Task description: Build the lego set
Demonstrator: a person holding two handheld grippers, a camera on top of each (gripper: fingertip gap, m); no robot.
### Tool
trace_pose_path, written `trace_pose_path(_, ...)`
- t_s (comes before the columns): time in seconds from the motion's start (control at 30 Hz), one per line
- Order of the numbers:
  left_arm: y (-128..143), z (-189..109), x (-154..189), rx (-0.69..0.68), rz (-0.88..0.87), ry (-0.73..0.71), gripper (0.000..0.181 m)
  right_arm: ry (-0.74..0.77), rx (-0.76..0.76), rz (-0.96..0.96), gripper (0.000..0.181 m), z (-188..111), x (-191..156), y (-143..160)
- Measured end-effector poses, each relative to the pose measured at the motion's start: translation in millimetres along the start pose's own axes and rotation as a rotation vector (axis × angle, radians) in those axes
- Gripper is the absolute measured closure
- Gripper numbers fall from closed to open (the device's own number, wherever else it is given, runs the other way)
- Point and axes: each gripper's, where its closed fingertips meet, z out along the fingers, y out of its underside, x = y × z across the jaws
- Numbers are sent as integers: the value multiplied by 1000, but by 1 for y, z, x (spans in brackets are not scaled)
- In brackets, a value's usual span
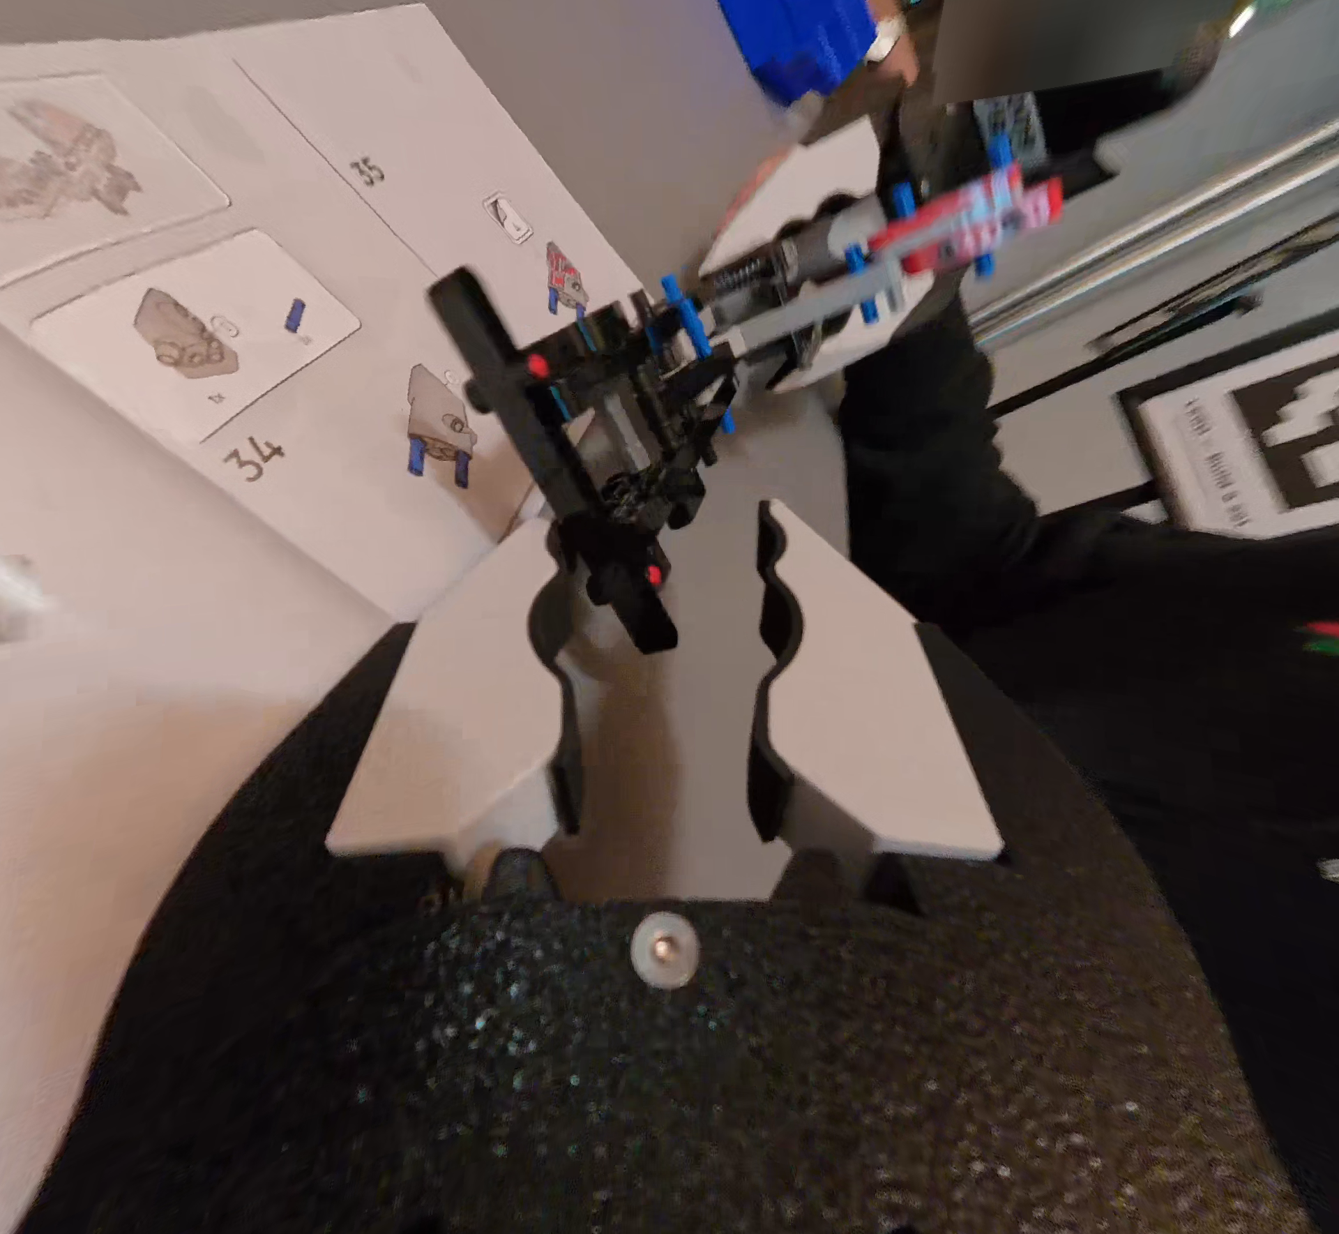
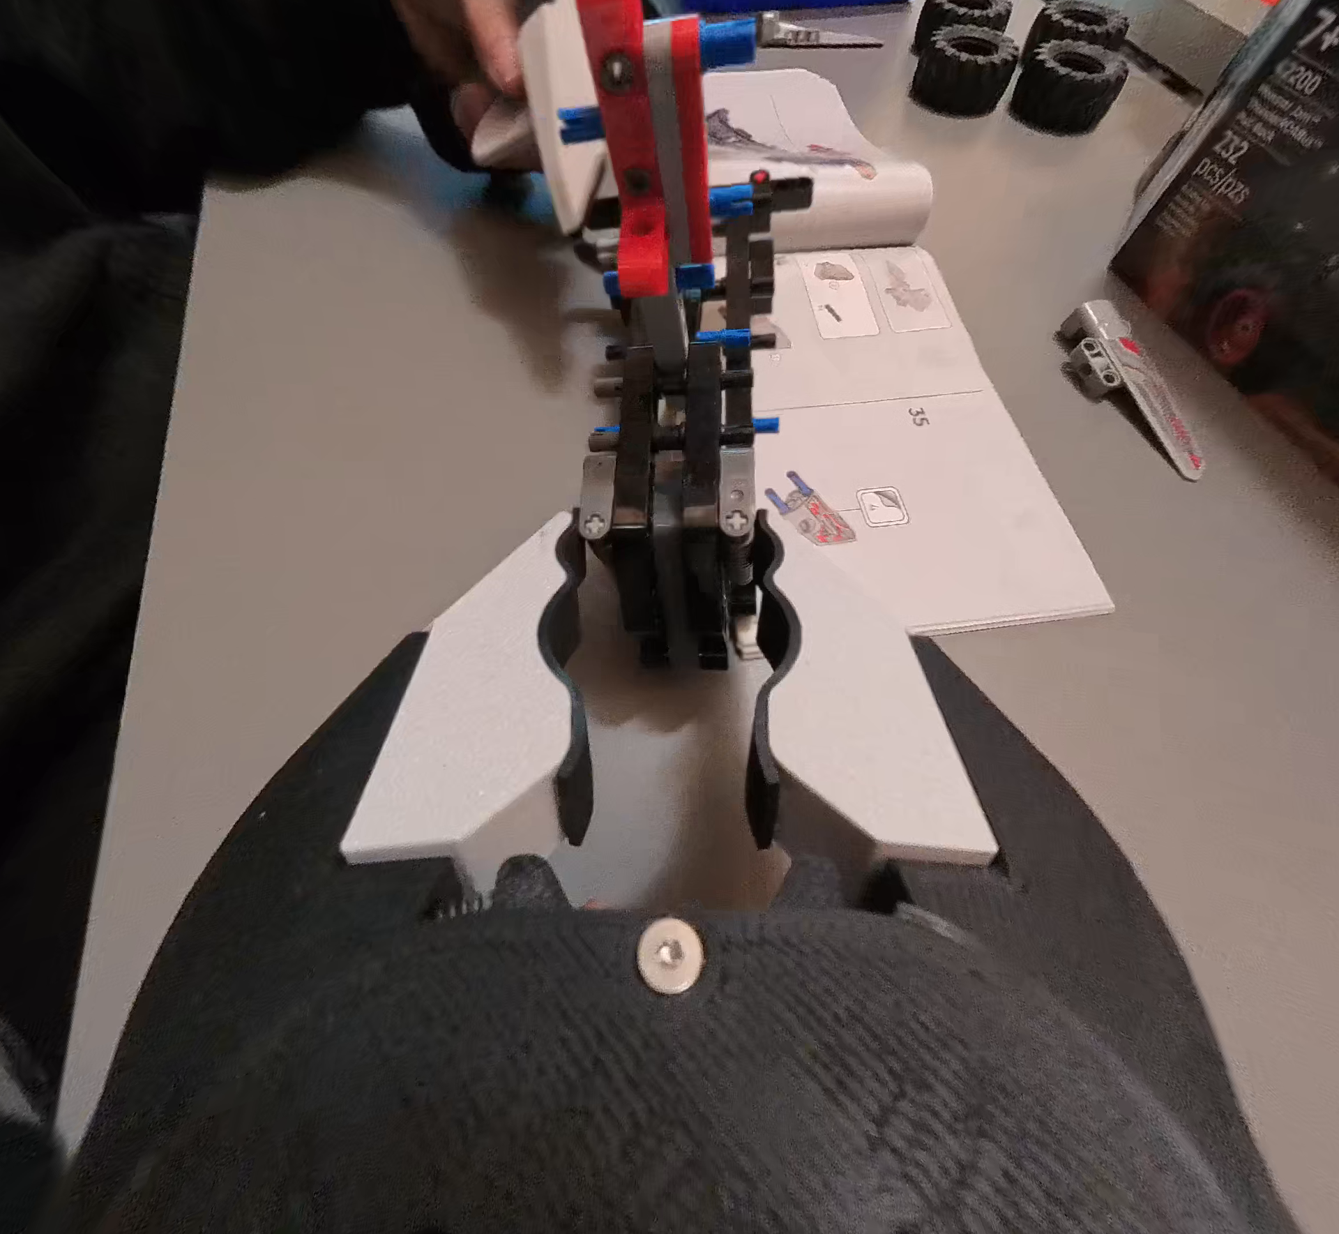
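While my right fingers (image 2: 670, 590) are clamping the near end of the half-built lego model (image 2: 670, 402) above the counter (image 2: 362, 474), my left fingers (image 1: 659, 627) are standing apart around its far end. I think the grey panel (image 2: 1130, 387) is coming next, as the open booklet (image 2: 942, 511) is showing.

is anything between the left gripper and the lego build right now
Nothing visible. The lego build hangs right at the left gripper with its black end between the open fingers; the right gripper holds the other end.
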Motion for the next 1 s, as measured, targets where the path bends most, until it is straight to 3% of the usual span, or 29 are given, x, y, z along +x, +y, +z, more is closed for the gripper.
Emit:
trace_pose_path(0.2,8,-24,-22,-152,439,-291,128,-147,49,156,138,1,13,-6)
trace_pose_path(0.33,13,-38,-7,-180,592,-223,128,-188,66,239,138,1,21,-8)
trace_pose_path(0.5,-10,-46,-5,1,716,-229,128,-217,91,352,138,-1,31,-9)
trace_pose_path(0.7,-56,-68,-8,325,730,-388,129,-220,103,405,139,-2,37,-9)
trace_pose_path(0.8,-65,-79,-8,399,795,-472,130,-231,107,430,139,-2,38,-9)
trace_pose_path(1.0,-67,-83,-10,417,831,-522,133,-273,139,573,139,-3,45,-10)
